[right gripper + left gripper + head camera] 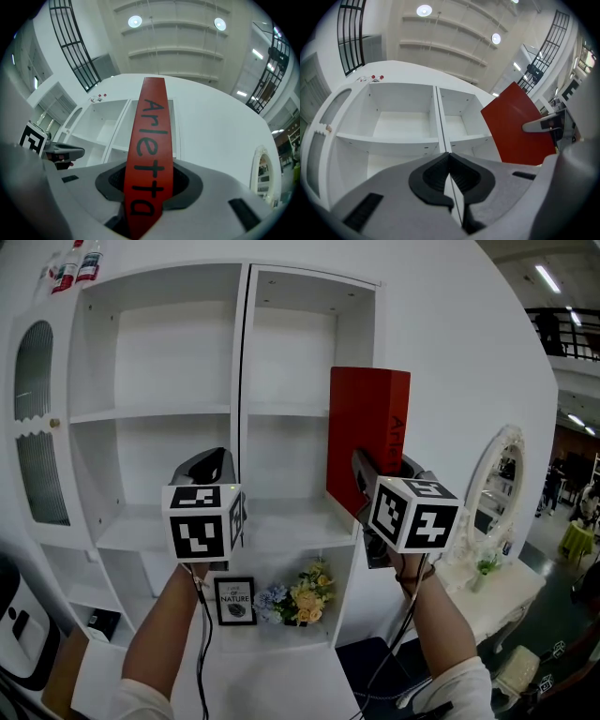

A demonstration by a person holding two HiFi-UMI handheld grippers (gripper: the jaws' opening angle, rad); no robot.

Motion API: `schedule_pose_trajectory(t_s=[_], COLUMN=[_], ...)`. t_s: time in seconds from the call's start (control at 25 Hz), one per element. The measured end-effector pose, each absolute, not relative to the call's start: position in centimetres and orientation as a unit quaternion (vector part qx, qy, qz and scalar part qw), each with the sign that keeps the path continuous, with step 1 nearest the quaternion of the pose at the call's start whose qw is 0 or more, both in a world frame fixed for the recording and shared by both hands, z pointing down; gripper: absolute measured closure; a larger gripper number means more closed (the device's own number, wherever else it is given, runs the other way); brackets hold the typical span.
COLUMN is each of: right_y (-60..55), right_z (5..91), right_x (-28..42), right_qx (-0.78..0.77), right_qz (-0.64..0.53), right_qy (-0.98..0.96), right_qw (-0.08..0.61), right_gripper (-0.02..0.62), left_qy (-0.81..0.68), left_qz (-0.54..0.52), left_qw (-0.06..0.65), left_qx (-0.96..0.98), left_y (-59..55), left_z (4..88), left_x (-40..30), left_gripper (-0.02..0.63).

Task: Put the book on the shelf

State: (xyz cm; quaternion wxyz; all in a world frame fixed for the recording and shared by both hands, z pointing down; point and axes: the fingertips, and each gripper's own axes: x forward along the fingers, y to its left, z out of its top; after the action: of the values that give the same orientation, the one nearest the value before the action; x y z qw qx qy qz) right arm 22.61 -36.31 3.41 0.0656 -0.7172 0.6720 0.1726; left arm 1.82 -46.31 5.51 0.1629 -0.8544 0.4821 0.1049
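Two jaws of the right gripper (149,185) clench the tall red hardcover book (149,136) upright between them; keep it vertical, easing it ahead-left of their tips into the white shelf unit (150,414). Jaws of the left gripper (450,176) sit closed, empty.

partly out of sight
my right gripper (364,486) hides the lower end of the red book (367,432); the bottles (75,265) atop the shelf (150,413) are cut by the head view's top edge, labels unreadable.
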Motion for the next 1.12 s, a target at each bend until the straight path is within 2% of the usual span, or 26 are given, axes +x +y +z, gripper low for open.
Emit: schedule_pose_trajectory(t_s=[0.52, 0.8, 1.12], right_y=[-34.6, -34.4, -34.8], right_z=[-1.3, -3.6, -6.2], right_x=[23.1, 21.9, 20.3], right_qx=[-0.714, -0.707, -0.699], right_qz=[0.179, 0.190, 0.206], right_qy=[0.672, 0.677, 0.681], right_qw=[0.083, 0.077, 0.076], right_gripper=[0.420, 0.420, 0.420], left_qy=[0.483, 0.493, 0.500], left_qz=[0.123, 0.116, 0.122], left_qw=[0.147, 0.173, 0.157], left_qx=[-0.854, -0.845, -0.843], left_y=[-46.0, -45.3, -46.6], left_z=[2.4, 0.9, -0.1], left_x=[1.3, 1.1, -0.2], left_gripper=[0.606, 0.606, 0.605])
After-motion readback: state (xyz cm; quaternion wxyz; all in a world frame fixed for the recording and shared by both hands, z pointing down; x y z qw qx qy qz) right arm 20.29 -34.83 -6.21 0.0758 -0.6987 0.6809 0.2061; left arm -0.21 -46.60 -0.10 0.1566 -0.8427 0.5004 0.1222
